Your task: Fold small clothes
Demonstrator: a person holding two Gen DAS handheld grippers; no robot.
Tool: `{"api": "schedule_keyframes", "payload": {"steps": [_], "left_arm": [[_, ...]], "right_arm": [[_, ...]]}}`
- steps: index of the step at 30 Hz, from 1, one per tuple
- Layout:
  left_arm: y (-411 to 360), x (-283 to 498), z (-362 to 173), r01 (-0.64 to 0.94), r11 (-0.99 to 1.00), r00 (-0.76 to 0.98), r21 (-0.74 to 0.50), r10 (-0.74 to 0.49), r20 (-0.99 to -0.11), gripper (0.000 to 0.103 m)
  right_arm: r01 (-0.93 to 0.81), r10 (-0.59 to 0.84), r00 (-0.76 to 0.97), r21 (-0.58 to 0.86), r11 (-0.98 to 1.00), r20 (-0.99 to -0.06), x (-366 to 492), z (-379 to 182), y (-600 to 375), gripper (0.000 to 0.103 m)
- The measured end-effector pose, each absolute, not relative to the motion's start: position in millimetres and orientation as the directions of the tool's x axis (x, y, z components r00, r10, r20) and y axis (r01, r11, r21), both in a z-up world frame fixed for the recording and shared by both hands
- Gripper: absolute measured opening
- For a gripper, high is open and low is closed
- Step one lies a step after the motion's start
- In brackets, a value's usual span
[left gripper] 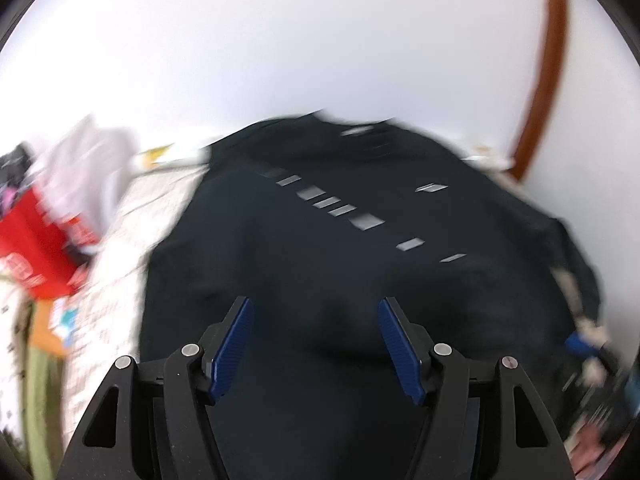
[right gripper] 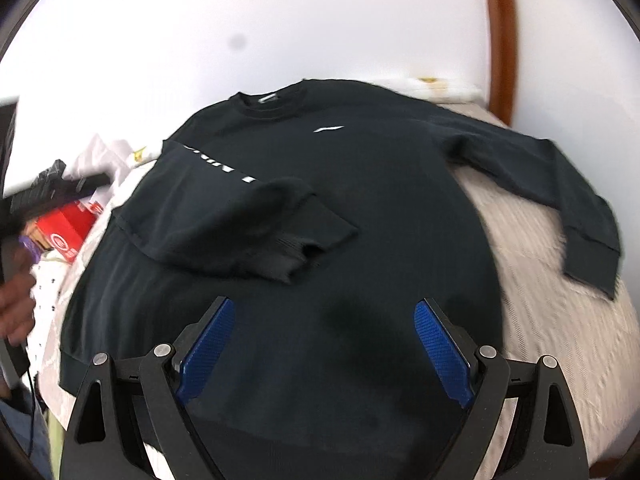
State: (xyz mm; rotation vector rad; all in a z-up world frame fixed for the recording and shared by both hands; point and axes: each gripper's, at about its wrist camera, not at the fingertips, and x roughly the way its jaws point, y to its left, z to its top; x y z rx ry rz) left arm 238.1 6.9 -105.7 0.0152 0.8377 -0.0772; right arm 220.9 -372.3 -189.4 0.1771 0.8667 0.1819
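Two claws are in view, both mine, both over one dark sweatshirt spread flat on a bed with a pale, finely ribbed cover.

At far left in the right wrist view, a red box with white print sits among white cloth; the print is too small to read. A hand shows at that edge, blurred.

The sweatshirt is soft knit with ribbed cuffs and hem and a round ribbed neck. One sleeve is folded across the chest, its cuff lying on the body panel. White block lettering runs along that sleeve; I cannot read it. A small white stripe logo marks the chest. The other sleeve lies stretched out to the right on the bed cover.

My left claw has its blue ribbed pads parted, nothing between them, with the dark fabric beneath; that view is motion-blurred.

My right claw stands wide apart, empty, above the lower body panel of the sweatshirt. I cannot tell whether either claw touches the cloth.

A curved brown wooden headboard rises at far right against the white wall.
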Motion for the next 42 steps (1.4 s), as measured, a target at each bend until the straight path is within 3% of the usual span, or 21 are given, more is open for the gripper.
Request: {"api": "schedule_keyframes", "payload": {"steps": [4,9,13,14,15,19,27,31,32,34,36,41,42], "left_arm": [[71.0,230.9,-146.4,-0.053,0.999,0.612,0.009,0.040,-0.790,0.063],[117.7,221.7,-187.2,-0.122,0.992,0.560,-0.036,0.039,-0.828,0.063],[130.7,219.3,-204.3,-0.132,0.987,0.563,-0.090,0.000,-0.827,0.063],[129.2,217.6,-206.6,-0.133,0.987,0.574,-0.086,0.006,-0.819,0.063],[125.6,216.8,-207.3,-0.129,0.989,0.584,-0.073,0.016,-0.812,0.063],[118.1,217.6,-208.5,-0.117,0.993,0.598,-0.026,0.050,-0.800,0.063],[119.6,215.2,-205.6,-0.120,0.992,0.601,-0.030,0.049,-0.798,0.064],[120.1,212.4,-203.5,-0.130,0.991,0.582,-0.036,0.047,-0.812,0.064],[120.1,210.8,-203.0,-0.130,0.991,0.579,-0.039,0.044,-0.814,0.064],[119.6,205.1,-202.1,-0.127,0.991,0.577,-0.041,0.040,-0.816,0.064],[119.3,200.1,-201.8,-0.128,0.991,0.576,-0.041,0.040,-0.817,0.065],[117.6,187.7,-200.7,-0.130,0.990,0.571,-0.044,0.038,-0.820,0.064],[116.6,185.8,-200.5,-0.128,0.991,0.571,-0.039,0.041,-0.820,0.065]], "right_arm": [[-0.059,0.220,0.604,0.233,0.971,-0.766,262.9,-201.7,-360.2,0.080],[-0.009,0.159,0.557,0.185,0.983,-0.815,316.4,-223.5,-350.0,0.070],[-0.036,0.163,0.552,0.172,0.984,-0.817,338.8,-231.6,-337.9,0.048],[-0.076,0.172,0.558,0.157,0.985,-0.812,342.4,-229.7,-330.2,0.038],[-0.133,0.215,0.540,0.169,0.977,-0.814,346.0,-227.5,-322.2,0.014],[-0.196,0.211,0.589,0.116,0.974,-0.780,341.0,-205.0,-314.3,0.007],[-0.141,0.226,0.547,0.178,0.974,-0.806,322.5,-201.7,-367.1,0.007],[-0.083,0.179,0.517,0.159,0.984,-0.837,319.3,-209.2,-375.6,0.014],[-0.082,0.203,0.515,0.188,0.979,-0.833,316.1,-210.0,-377.4,0.017],[-0.085,0.252,0.502,0.243,0.966,-0.827,311.1,-214.4,-379.7,0.049],[-0.091,0.295,0.493,0.289,0.953,-0.818,303.1,-219.4,-378.0,0.057],[-0.065,0.294,0.507,0.304,0.950,-0.810,308.7,-237.6,-366.0,0.057],[-0.060,0.275,0.526,0.288,0.956,-0.805,309.8,-237.2,-363.2,0.051]]}}
